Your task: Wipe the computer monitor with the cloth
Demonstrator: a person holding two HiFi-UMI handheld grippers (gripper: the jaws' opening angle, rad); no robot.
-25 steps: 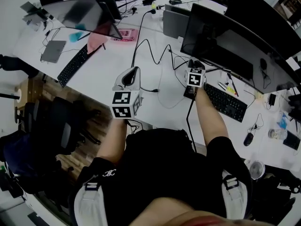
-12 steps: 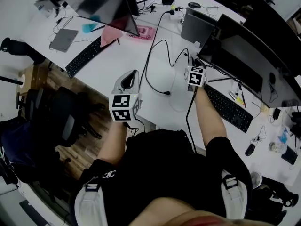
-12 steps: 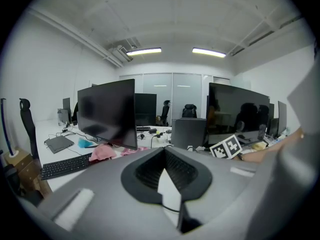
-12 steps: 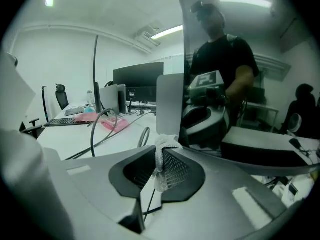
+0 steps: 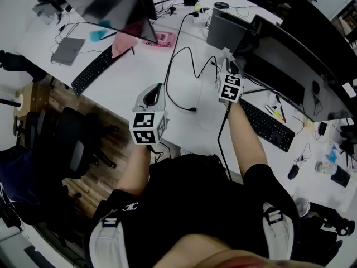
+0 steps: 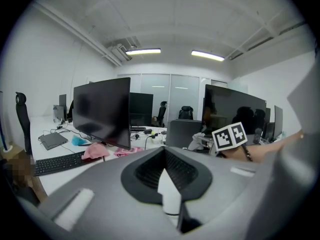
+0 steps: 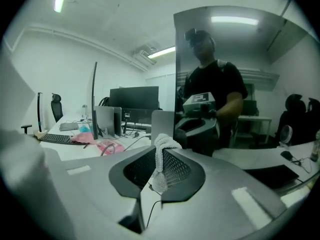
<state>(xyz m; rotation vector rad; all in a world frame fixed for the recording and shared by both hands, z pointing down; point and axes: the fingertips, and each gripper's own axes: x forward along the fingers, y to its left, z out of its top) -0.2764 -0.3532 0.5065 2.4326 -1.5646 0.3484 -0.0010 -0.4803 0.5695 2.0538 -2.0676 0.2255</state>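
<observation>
White desk [image 5: 134,77]: right gripper [image 7: 159,171] clamps cloth [image 7: 162,146]

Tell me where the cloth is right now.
In the right gripper view, the white cloth is pinched between the jaws of the right gripper, held up by the left edge of the dark monitor.

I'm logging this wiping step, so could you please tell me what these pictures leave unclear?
- Whether the cloth touches the monitor: head view, the right tool covers that spot.
- The cloth's full size: right gripper view, only a tuft shows between the tool's jaws.
- The monitor's far end: head view, cut off by the right edge.
- Smudges on the screen: too dark and reflective.
</observation>
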